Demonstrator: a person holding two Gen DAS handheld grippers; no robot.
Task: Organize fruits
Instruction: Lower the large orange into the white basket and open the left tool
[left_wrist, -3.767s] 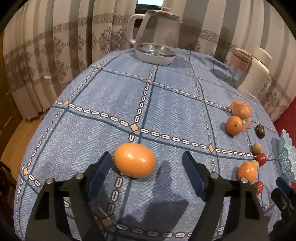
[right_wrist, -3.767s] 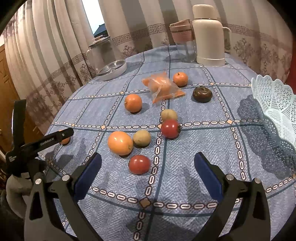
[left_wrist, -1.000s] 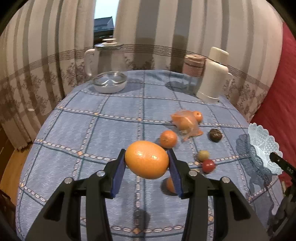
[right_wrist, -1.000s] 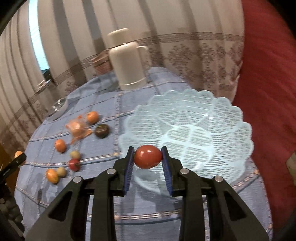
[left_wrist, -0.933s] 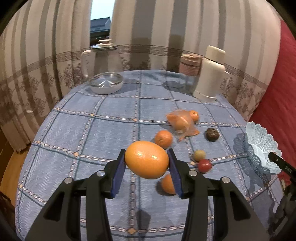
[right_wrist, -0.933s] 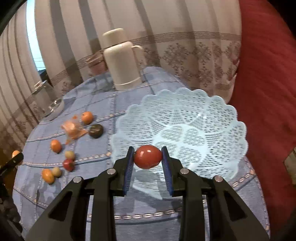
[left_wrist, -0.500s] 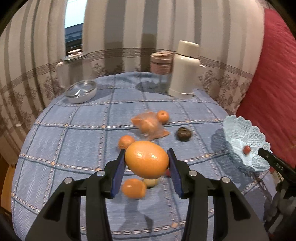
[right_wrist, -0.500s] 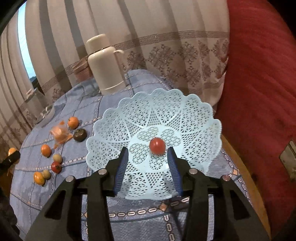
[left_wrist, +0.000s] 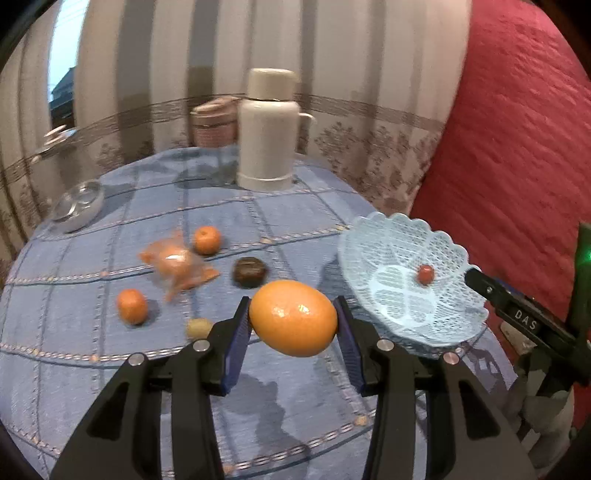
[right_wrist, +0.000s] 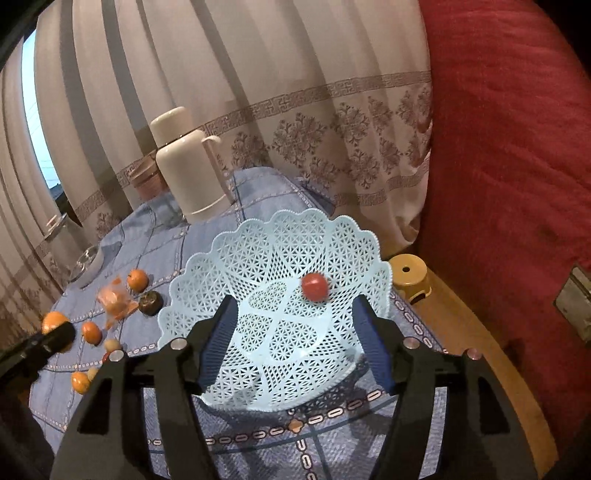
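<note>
While left claw (left_wrist: 293, 326) clamps orange (left_wrist: 293, 317), right claw (right_wrist: 295, 339) gapes.

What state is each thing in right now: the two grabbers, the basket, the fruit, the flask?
Left gripper: shut on the big orange, held above the table.
Right gripper: open, empty, over the basket.
Basket: upright, holding one red tomato.
Wrapped fruit: in plastic, on the tablecloth.
Flask: upright, capped.
</note>
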